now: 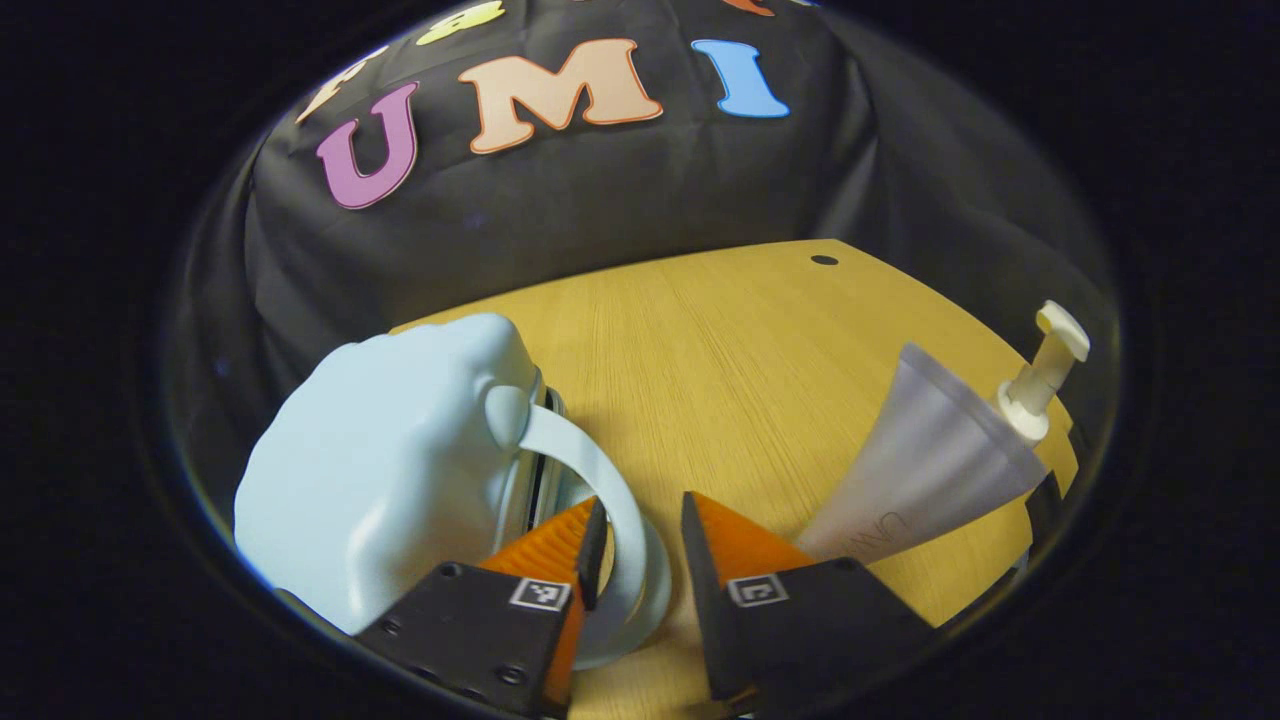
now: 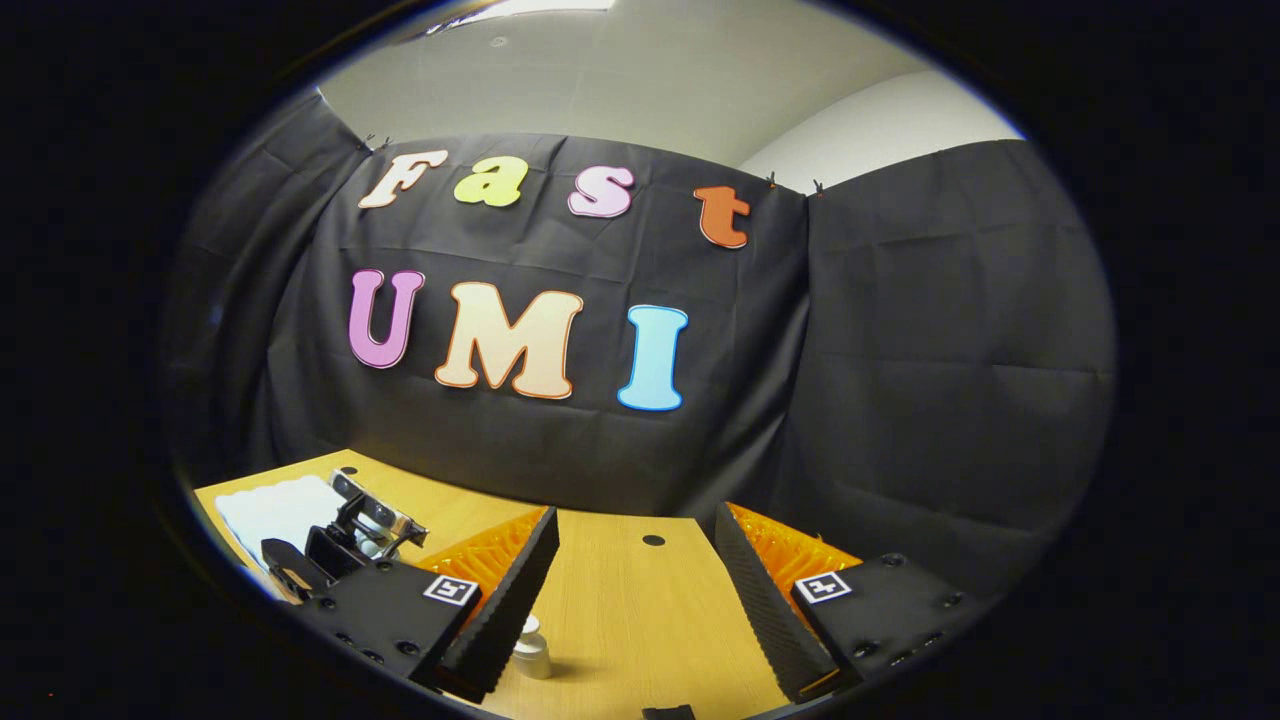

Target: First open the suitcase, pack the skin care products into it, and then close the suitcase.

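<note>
Wooden table [image 1: 740, 350]: my left gripper [image 1: 640, 560] open around the pale blue suitcase [image 1: 390, 470] handle [image 1: 600, 500]; tube [image 1: 920, 470] beside. Right gripper [image 2: 630, 590] open over a small jar [image 2: 532, 650].

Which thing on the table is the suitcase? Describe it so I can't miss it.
On the wooden table, in the left gripper view, look left. The suitcase is the pale blue, rounded shell with a curved handle, unlike the frosted, cone-shaped pump bottle to the right.

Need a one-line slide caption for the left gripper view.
Open left tool straddling the light-blue suitcase's handle, a tube alongside.
</note>
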